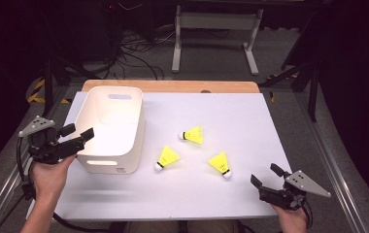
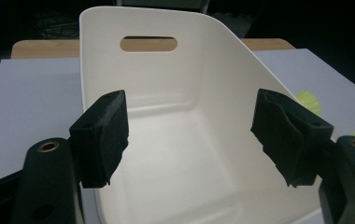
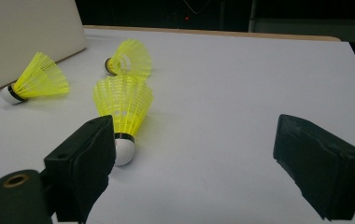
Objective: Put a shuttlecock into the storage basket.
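Nearest shuttlecock point(image 1: 221, 164): we see it lying on its side at lower right of centre in the high view, white cork tip towards the bottom of the frame, yellow skirt fanning up and left. In the right gripper view point(image 3: 122, 112) it sits just left of centre, cork close beside the left jaw.

Other shuttlecocks: the middle shuttlecock point(image 1: 166, 158) lies just beside the bin's lower right corner; the far shuttlecock point(image 1: 192, 134) lies above the other two. All three are apart from one another on the white table point(image 1: 211, 194).

Look: ribbed, see-through yellow skirts, a dark band, then a rounded white cork.

Bin point(image 1: 109, 128): white, with slotted handles, left of centre in the high view; inside we see nothing but bare floor point(image 2: 175, 154).

Right gripper point(image 1: 266, 178): lower right corner of the high view, jaws spread wide, gripping nothing, aimed up and left at the nearest shuttlecock.

Left gripper point(image 1: 78, 134): at the left edge of the bin, jaws likewise wide apart and empty, looking into the bin.

Step in hand: we judge it the approach to a first pick, with nothing binned yet.

Next move: we would shift the right gripper leftward so the cork or lower skirt falls between the jaws, then close gently; the skirt looks easy to crush.
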Available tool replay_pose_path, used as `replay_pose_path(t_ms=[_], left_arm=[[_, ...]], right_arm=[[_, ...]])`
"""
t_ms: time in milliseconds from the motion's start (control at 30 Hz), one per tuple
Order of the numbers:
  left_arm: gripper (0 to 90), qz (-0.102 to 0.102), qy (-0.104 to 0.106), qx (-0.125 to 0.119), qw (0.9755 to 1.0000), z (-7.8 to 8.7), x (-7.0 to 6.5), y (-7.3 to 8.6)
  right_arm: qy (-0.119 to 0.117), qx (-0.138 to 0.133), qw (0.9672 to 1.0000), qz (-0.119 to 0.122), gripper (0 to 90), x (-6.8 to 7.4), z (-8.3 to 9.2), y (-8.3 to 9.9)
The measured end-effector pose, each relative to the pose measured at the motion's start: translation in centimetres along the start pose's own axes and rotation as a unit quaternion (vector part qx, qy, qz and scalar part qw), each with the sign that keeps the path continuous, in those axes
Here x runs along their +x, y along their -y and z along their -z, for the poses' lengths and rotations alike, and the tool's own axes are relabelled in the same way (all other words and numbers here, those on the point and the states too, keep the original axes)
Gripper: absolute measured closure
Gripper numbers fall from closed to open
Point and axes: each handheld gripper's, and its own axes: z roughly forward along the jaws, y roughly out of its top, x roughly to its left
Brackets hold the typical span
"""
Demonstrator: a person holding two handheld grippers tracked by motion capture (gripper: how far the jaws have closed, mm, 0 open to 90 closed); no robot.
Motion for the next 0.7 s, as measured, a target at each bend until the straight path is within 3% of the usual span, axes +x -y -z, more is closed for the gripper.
replay_pose_path(t_ms=[700], left_arm=[[28.7,-0.016,0.027,0.012,0.9995,-1.7,-2.2,-0.5]], right_arm=[[-0.001,0.001,1.0000,0.000,13.8,0.0,0.0,0.0]])
